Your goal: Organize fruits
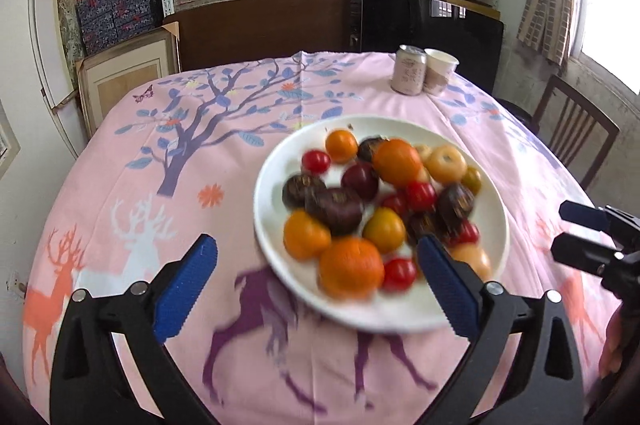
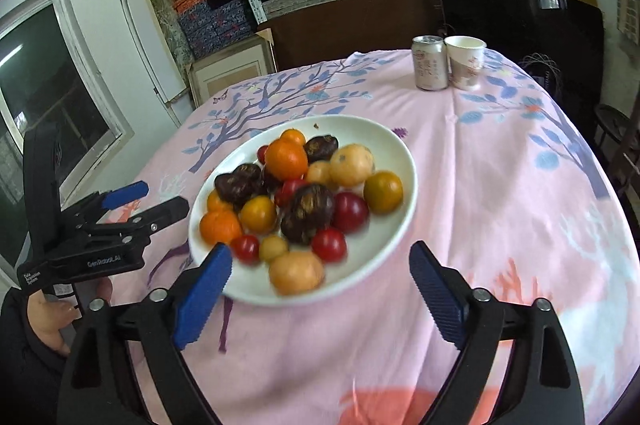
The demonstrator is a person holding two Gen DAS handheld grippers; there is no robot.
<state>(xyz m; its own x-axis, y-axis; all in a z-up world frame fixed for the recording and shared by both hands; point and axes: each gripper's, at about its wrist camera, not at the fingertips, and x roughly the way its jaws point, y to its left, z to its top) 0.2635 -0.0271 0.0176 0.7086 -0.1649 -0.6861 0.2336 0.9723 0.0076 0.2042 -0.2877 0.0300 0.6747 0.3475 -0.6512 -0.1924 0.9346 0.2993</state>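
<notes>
Now both ribbed blue claws, left claw (image 1: 316,281) and right claw (image 2: 320,283), spread apart, empty, over round glossy plate (image 2: 404,161).

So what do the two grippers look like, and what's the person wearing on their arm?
Both grippers match: black plastic frames with silver bolts, each ending in two fingers faced with ribbed blue pads. The left gripper carries small white lettering on its black body. The right gripper looks the same build. A dark sleeve covers the arm behind the left one. No cables show.
</notes>
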